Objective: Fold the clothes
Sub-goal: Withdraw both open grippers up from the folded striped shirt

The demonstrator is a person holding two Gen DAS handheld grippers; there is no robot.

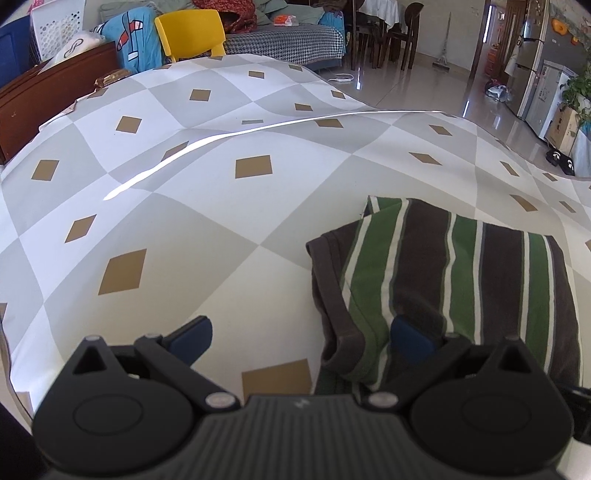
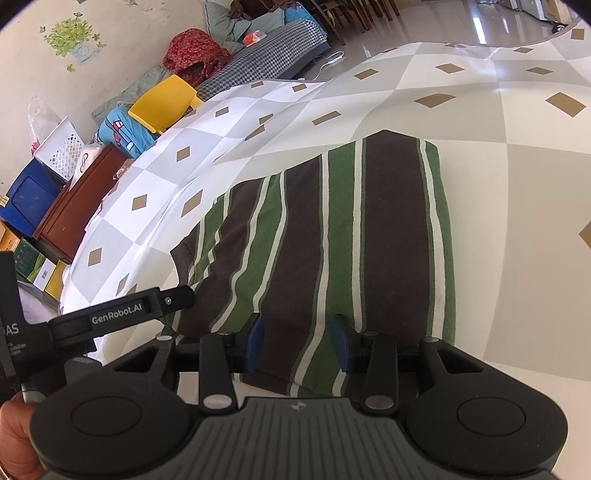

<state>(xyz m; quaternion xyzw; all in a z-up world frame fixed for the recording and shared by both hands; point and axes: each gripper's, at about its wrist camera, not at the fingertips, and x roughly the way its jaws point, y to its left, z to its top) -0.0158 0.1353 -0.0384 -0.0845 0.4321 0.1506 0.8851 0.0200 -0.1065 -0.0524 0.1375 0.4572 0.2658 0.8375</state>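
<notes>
A folded garment with green, brown and white stripes (image 1: 461,277) lies on the checked tablecloth (image 1: 184,221). My left gripper (image 1: 301,339) is wide open at the garment's near left corner. Its right pad (image 1: 410,341) sits over the cloth's edge and its left pad is over bare tablecloth. In the right wrist view the garment (image 2: 332,229) fills the middle. My right gripper (image 2: 297,345) is over its near edge, its pads partly apart, with flat cloth showing between them. One black finger (image 2: 177,298) of the left gripper reaches the garment's left edge.
Beyond the table's far edge stand a yellow chair (image 1: 190,33), a brown wooden cabinet (image 1: 55,81), a blue bin (image 2: 27,195) and a sofa piled with clothes (image 1: 288,40). Shiny floor (image 1: 424,85) lies to the right. A hand (image 2: 14,435) holds the left tool.
</notes>
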